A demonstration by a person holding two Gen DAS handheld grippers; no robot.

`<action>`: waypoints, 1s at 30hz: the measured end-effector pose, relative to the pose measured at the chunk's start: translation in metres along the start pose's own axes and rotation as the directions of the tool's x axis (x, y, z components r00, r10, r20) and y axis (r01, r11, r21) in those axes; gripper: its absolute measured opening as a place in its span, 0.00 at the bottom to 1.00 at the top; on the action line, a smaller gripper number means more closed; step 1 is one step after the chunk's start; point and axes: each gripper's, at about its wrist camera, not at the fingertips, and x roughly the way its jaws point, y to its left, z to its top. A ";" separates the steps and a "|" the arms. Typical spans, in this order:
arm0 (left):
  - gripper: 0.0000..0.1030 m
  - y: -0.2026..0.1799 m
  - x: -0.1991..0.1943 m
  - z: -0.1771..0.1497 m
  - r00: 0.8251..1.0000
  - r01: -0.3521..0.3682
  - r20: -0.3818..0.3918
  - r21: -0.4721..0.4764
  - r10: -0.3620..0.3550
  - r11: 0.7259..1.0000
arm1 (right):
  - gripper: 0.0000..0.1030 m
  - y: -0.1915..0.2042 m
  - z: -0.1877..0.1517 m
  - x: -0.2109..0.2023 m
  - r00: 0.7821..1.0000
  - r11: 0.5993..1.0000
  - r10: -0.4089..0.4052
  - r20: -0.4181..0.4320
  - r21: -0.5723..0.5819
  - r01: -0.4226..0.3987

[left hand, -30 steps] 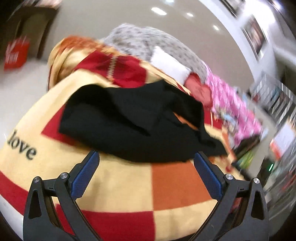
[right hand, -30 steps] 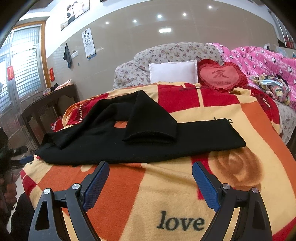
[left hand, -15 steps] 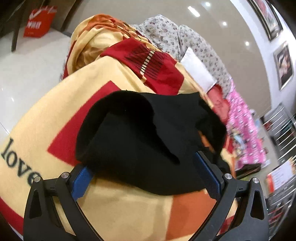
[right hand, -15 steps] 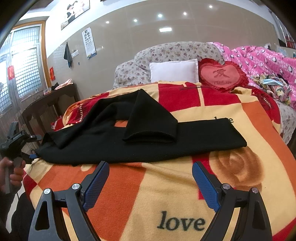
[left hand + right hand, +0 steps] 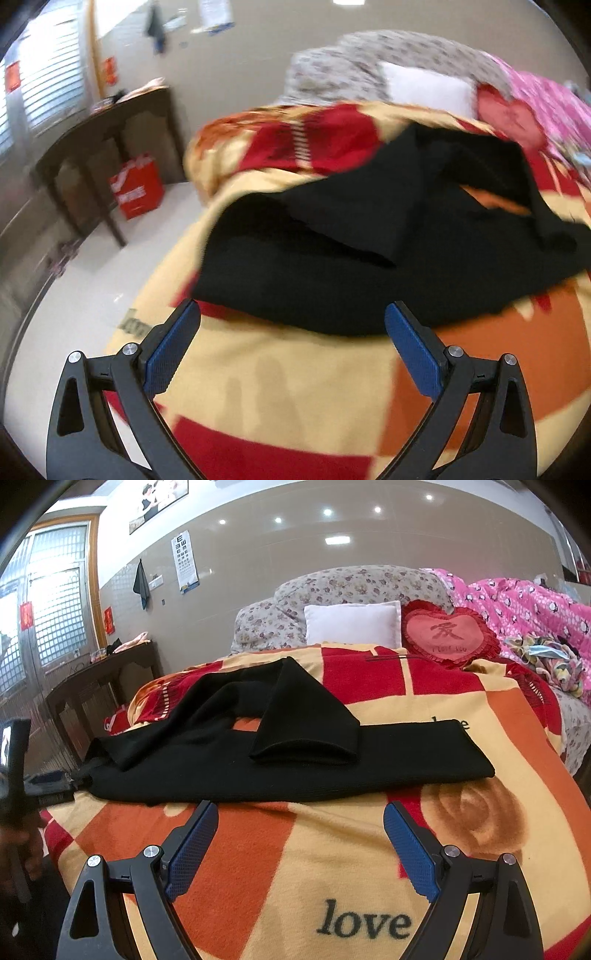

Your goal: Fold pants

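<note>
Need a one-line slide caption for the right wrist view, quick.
Open right gripper hovers above a patchwork blanket, facing black pants with one leg doubled back.

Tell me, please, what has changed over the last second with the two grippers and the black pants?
The left gripper closed in on the waist end of the black pants half a second ago, then backed off and swung toward the side table, jaws open and empty. The right gripper stayed open over the blanket; the pants kept their shape, one leg folded across.

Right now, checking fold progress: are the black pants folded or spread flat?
Partly folded: the black pants lie lengthwise on the blanket, one leg doubled back on top.
</note>
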 end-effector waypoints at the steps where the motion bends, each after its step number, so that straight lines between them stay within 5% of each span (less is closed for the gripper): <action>1: 0.98 -0.005 0.002 -0.004 1.000 0.017 -0.009 0.016 -0.016 1.000 | 0.87 0.000 0.000 0.000 1.000 1.000 -0.001 0.000 0.001 0.001; 13: 0.98 -0.022 0.007 -0.006 0.995 0.084 -0.054 0.050 -0.081 0.995 | 0.87 0.000 -0.001 -0.001 1.000 1.000 -0.003 -0.002 0.001 0.003; 30: 0.98 -0.027 0.011 -0.006 0.995 0.087 -0.062 0.050 -0.084 0.995 | 0.87 -0.004 -0.002 -0.001 1.000 1.000 -0.008 -0.005 0.007 0.008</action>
